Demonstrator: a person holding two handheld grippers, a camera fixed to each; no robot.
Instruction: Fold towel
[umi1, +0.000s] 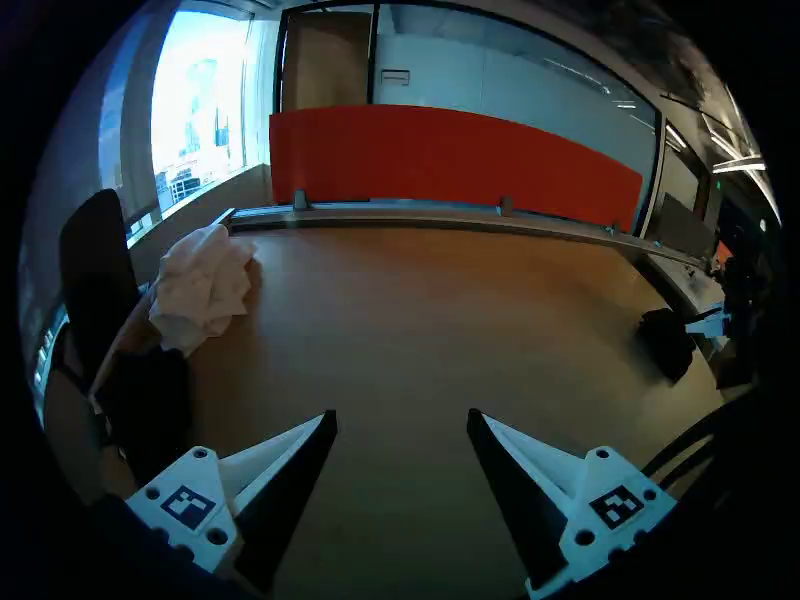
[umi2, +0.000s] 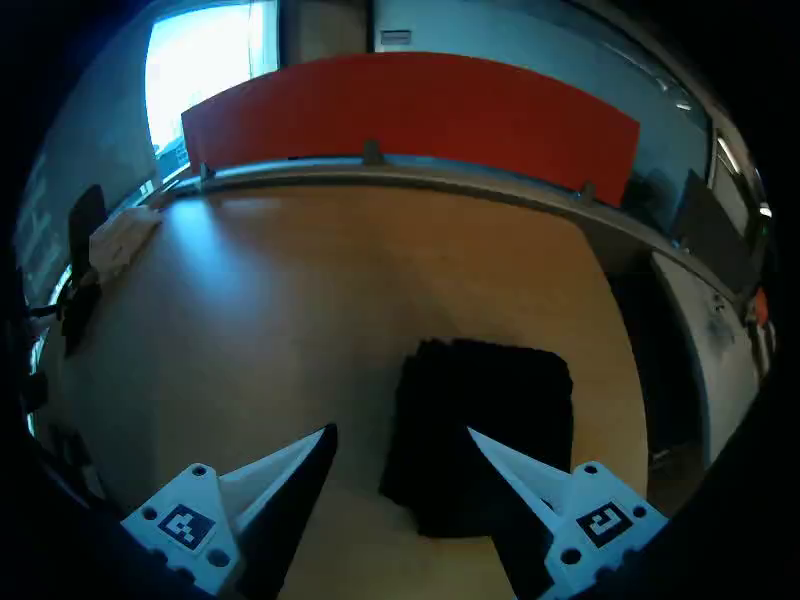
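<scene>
A black towel (umi2: 485, 430) lies folded in a flat rectangle on the wooden table (umi2: 300, 290), just ahead of my right gripper (umi2: 400, 437) and slightly to its right. The right gripper is open and holds nothing; its right finger overlaps the towel's near edge in the picture. In the left gripper view the same dark folded towel (umi1: 667, 340) sits far off at the table's right edge. My left gripper (umi1: 402, 420) is open above bare table (umi1: 420, 320). A crumpled pile of white cloth (umi1: 203, 285) rests at the table's far left corner.
A red partition (umi1: 450, 160) with a metal rail runs along the table's far edge. A dark chair (umi1: 95, 265) stands left of the table by a bright window (umi1: 200, 110). Another desk (umi2: 715, 340) lies to the right. The white cloth (umi2: 120, 240) lies at far left.
</scene>
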